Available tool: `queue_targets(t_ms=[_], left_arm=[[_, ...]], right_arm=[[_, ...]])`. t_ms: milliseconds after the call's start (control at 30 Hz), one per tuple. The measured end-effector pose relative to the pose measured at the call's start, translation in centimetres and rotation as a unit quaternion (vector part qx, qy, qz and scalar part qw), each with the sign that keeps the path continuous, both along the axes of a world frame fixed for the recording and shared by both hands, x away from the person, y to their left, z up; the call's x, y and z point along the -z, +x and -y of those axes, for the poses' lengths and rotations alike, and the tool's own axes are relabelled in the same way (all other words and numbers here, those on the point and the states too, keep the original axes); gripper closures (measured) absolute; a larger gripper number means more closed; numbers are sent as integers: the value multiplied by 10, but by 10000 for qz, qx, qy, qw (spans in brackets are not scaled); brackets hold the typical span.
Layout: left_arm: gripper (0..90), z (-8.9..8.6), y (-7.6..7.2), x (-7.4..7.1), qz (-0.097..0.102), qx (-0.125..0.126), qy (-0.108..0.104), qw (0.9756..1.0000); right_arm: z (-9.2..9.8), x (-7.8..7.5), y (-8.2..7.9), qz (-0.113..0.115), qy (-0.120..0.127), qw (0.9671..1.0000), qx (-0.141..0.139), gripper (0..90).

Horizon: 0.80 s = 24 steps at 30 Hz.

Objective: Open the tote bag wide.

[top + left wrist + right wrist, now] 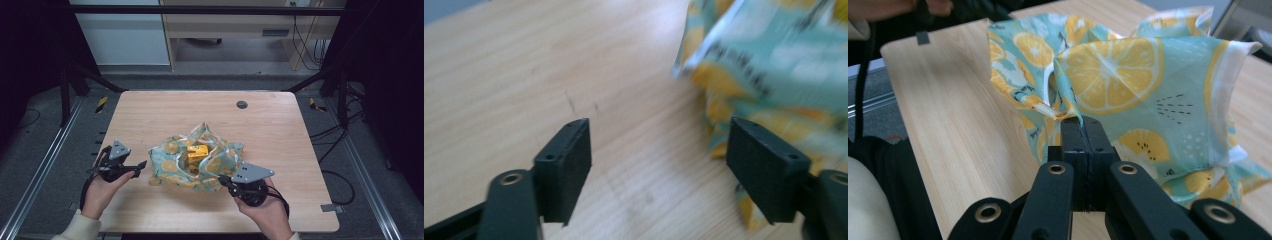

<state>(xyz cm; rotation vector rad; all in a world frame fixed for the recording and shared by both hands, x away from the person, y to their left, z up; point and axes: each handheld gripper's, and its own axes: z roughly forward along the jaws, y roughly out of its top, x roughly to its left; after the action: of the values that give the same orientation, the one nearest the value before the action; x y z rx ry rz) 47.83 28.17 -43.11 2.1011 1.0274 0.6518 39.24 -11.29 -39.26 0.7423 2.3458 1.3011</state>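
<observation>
Cloth wrap around a yellow box, centre of the surface.

The surface (150, 110) is bare wood with wide free margins at the top and sides of the high view. The lemon-print cloth (200, 167) sits gathered at centre frame around a yellow box (196, 154). The right tongs (1083, 122) are pressed together on a cloth fold at lower right of the bundle; judged best drawn up and inward over the box. The left tongs (659, 165) stand apart, empty, just left of the cloth edge; they should take that edge squarely.
</observation>
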Motion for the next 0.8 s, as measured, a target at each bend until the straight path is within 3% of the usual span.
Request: queue_targets(t_ms=[33,67,100,133,167,200,233,267,333,500,667,700,733,767,800], left_arm=[[301,6,4,-10,3,106,79,9999],[303,6,4,-10,3,106,79,9999],[312,15,9,-20,-21,308,78,9995],[319,15,9,-20,-21,308,78,9995],[317,27,15,-31,-26,492,181,9986],[316,27,15,-31,-26,492,181,9986],[316,39,21,-40,-26,660,219,9976],[316,39,21,-40,-26,660,219,9976],[309,58,30,-50,-52,909,358,9952],[287,81,47,-46,-247,1019,482,9933],[260,104,65,-26,-639,1262,950,9854],[281,106,67,-24,-636,1280,1042,9842],[362,106,67,-24,-636,1280,1042,9842],[362,107,67,-21,-622,1335,1176,9821],[495,108,68,-20,-651,1361,1214,9811]], right_arm=[[3,5,2,-28,6,10000,68,900],[4,8,3,-64,56,9999,99,900],[6,10,4,-73,87,9999,124,900],[6,10,4,-73,87,9999,124,900],[7,14,6,-87,128,9997,169,900],[7,16,7,-92,147,9997,191,900],[7,18,7,-91,169,9996,217,900],[7,18,7,-91,169,9996,217,900],[7,23,9,-127,247,9994,225,897],[6,28,10,-148,292,9992,210,894],[8,30,10,-151,315,9992,198,891],[8,30,10,-155,321,9992,198,891],[8,30,10,-155,321,9992,198,891],[8,30,10,-154,329,9991,206,891],[9,30,10,-147,338,9991,212,891]])
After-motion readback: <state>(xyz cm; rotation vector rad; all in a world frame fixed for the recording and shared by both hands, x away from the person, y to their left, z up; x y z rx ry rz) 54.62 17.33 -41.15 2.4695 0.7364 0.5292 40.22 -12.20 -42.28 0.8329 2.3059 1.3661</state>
